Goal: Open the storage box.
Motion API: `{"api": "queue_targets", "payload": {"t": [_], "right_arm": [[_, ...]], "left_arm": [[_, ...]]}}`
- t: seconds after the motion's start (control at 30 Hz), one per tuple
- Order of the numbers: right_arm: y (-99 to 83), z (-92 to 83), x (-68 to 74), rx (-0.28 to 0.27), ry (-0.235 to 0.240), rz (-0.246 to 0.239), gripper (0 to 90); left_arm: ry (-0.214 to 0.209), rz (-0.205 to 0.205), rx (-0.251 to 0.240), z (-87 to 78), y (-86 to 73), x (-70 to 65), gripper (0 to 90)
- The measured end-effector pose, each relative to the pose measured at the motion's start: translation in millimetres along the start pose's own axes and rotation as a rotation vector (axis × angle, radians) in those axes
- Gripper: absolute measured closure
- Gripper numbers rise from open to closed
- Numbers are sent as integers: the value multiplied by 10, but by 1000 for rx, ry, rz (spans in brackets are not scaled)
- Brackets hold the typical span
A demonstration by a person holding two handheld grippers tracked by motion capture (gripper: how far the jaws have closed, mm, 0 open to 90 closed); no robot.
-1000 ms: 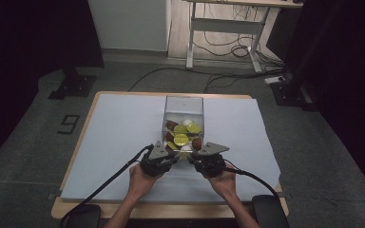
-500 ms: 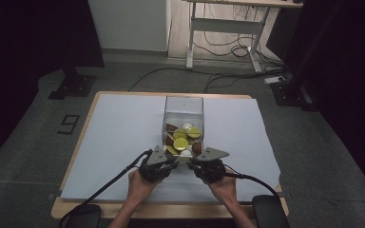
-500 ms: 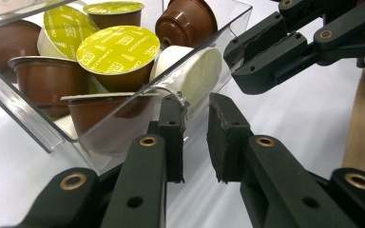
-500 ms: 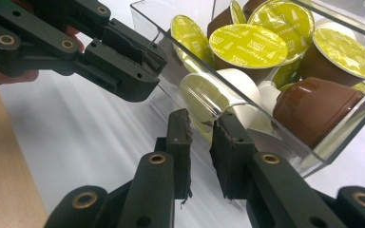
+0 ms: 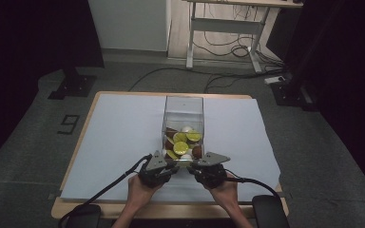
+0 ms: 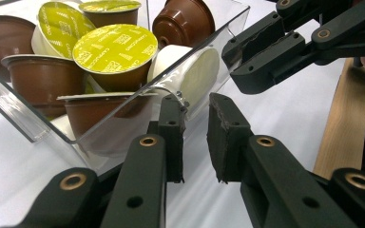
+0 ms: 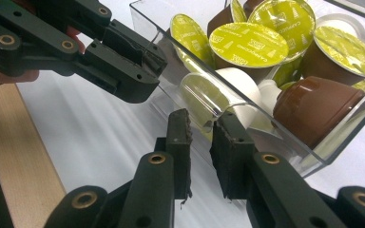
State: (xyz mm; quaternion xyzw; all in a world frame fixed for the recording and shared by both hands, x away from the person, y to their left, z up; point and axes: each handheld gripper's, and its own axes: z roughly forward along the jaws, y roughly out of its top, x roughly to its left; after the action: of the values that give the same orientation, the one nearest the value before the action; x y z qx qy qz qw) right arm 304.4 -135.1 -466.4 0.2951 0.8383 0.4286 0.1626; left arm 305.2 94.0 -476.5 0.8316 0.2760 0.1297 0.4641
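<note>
A worktop (image 5: 119,137) under a pale sheet is carrying one clear plastic box (image 5: 184,107), sitting near the middle and reaching toward the person's edge. The box is lying with coffee capsules (image 5: 181,138) piled in its near end: brown ones, white ones, and several with yellow-green foil lids.

The left gripper (image 5: 158,167) and the right gripper (image 5: 208,168) are meeting at the box's near rim, one at each near corner. In the left gripper view the fingers (image 6: 171,135) are standing narrow on either side of the clear wall (image 6: 123,114) at the corner, apparently pinching it. In the right gripper view the fingers (image 7: 230,156) are likewise standing narrow astride the clear edge (image 7: 204,102), seemingly clamping it.

Judging by its look, the box is stiff, thin-walled and slick, so a grip on the rim could be slipping if the pull is uneven. The capsules are light but loose and will be rolling or spilling if the box tips. Taking the wall near the corners, where it is stiffest, looks wisest.
</note>
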Motion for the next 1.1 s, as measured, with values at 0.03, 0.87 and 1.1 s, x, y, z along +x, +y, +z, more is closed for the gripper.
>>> {"api": "queue_targets", "payload": {"t": [0.03, 0.87, 1.1], "right_arm": [[0, 1, -2, 0, 2, 3, 766], [-94, -181, -119, 16, 17, 11, 727], [-134, -260, -179, 25, 4, 7, 703]], "left_arm": [[-4, -4, 0, 0, -1, 5, 761], [-8, 3, 47, -167, -122, 65, 726], [4, -9, 62, -257, -182, 135, 720]]}}
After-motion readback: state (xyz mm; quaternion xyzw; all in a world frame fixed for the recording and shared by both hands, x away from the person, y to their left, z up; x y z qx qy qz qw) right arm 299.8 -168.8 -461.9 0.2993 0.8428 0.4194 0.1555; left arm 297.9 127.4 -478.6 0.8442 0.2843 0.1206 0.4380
